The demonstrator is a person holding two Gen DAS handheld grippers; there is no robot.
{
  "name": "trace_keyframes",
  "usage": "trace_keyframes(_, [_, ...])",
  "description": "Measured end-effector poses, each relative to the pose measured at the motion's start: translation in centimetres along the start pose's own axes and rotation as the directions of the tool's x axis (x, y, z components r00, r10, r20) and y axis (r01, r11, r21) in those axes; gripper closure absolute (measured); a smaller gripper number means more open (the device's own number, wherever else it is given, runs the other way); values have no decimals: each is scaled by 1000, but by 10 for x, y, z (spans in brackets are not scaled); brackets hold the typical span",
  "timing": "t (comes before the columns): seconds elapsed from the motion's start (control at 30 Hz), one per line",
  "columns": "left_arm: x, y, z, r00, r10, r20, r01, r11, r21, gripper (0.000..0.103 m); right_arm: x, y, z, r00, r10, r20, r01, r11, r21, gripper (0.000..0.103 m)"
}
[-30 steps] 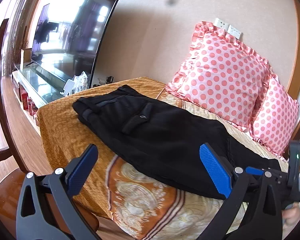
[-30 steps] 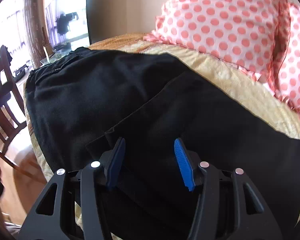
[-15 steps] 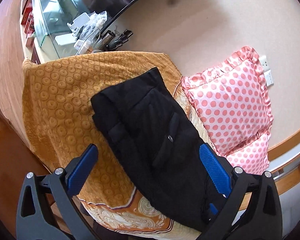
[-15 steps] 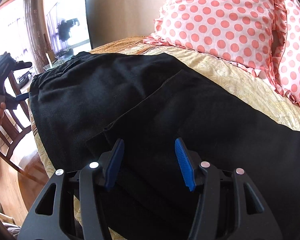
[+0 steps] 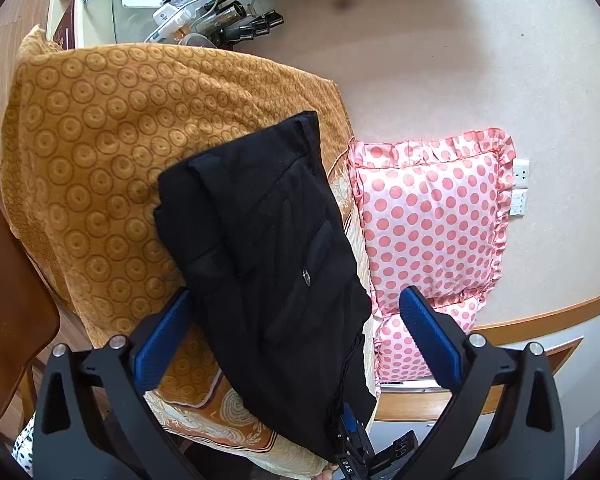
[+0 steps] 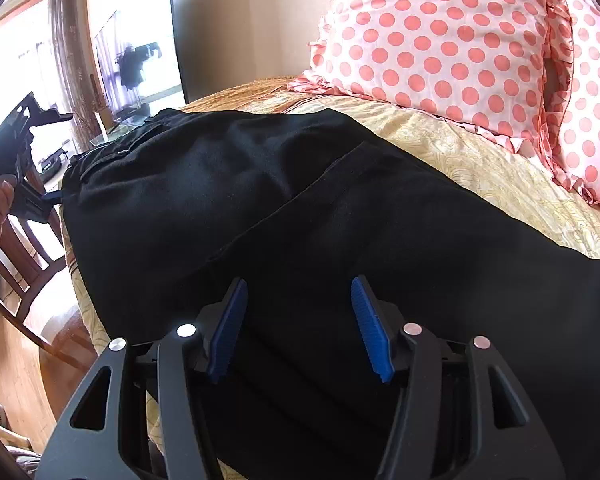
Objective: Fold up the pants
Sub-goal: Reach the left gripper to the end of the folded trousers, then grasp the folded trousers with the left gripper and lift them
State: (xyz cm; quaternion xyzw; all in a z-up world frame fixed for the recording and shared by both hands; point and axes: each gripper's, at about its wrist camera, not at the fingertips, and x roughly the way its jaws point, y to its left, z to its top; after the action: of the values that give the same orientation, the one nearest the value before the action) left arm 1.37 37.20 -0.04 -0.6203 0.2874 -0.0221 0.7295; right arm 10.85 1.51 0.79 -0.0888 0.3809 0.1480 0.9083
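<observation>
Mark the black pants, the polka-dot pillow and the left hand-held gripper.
black pants (image 5: 268,248), left wrist view, on the seat panel beside the pocket.
polka-dot pillow (image 5: 428,216), left wrist view, centre of its dotted face.
left hand-held gripper (image 5: 296,344), left wrist view, midway between its blue fingertips.

Black pants lie flat, legs stacked, lengthwise across the bed.
</observation>
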Motion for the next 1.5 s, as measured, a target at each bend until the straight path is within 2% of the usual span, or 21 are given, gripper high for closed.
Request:
trace_keyframes(0.13, [5,3,4,999,-36,14,37,998,-51,2,0,-1,0,1000,5,2,-5,1000,4,46])
trace_keyframes(0.2, [6,1,4,999,-25,35,27,999,-43,8,0,-1,0,1000,9,3,-9,1000,7,46])
trace_keyframes(0.27, [9,-6,1,997,31,66,-31,1000,1,16,0,-1,0,1000,10,5,-11,1000,10,46])
trace_keyframes(0.4, [14,-18,-7,983,132,128,-143,986,85,31,-2,-3,0,999,26,18,-27,999,28,46])
trace_keyframes(0.43, [16,-22,-8,974,169,153,-186,977,108,35,-3,-4,-1,999,36,27,-37,999,40,46])
trace_keyframes(0.47, [17,-22,-8,969,186,165,-207,971,117,46,-5,-6,-1,998,44,35,-46,998,51,46])
trace_keyframes(0.5, [18,-24,-9,959,213,187,-239,962,132,63,-7,-7,-2,997,58,46,-60,996,63,46])
trace_keyframes(0.57, [20,-28,-11,943,244,225,-284,944,169,85,-18,-12,-6,993,83,82,-90,992,86,46])
trace_keyframes(0.63, [18,-33,-15,936,244,253,-302,927,223,89,-31,-17,-12,987,100,126,-113,988,102,45])
trace_keyframes(0.67, [18,-40,-19,929,248,275,-321,909,265,91,-38,-20,-14,984,102,147,-118,987,108,45])
trace_keyframes(0.73, [15,-53,-26,922,237,307,-335,884,325,92,-55,-28,-22,977,93,190,-118,985,124,39])
trace_keyframes(0.8, [15,-72,-35,920,212,329,-335,861,383,92,-68,-37,-28,972,83,222,-117,983,141,39])
trace_keyframes(0.87, [17,-96,-48,919,187,346,-339,823,455,93,-83,-48,-35,967,60,248,-103,981,165,39])
trace_keyframes(0.9, [19,-105,-53,921,177,347,-337,808,483,93,-88,-53,-39,966,49,254,-97,979,178,39])
trace_keyframes(1.07, [39,-170,-98,950,103,294,-276,715,643,93,-111,-86,-65,965,-2,264,-75,957,280,37])
trace_keyframes(1.13, [49,-194,-117,965,72,250,-230,684,692,93,-118,-100,-76,964,-22,265,-69,942,328,27])
trace_keyframes(1.23, [69,-229,-153,984,36,176,-159,625,764,93,-131,-119,-94,959,-57,276,-60,917,396,27])
trace_keyframes(1.37, [98,-264,-201,999,-2,53,-43,559,828,93,-153,-144,-117,952,-124,281,-25,881,473,27])
trace_keyframes(1.5, [128,-283,-245,998,-14,-68,66,507,859,93,-173,-163,-140,940,-183,287,0,843,539,27])
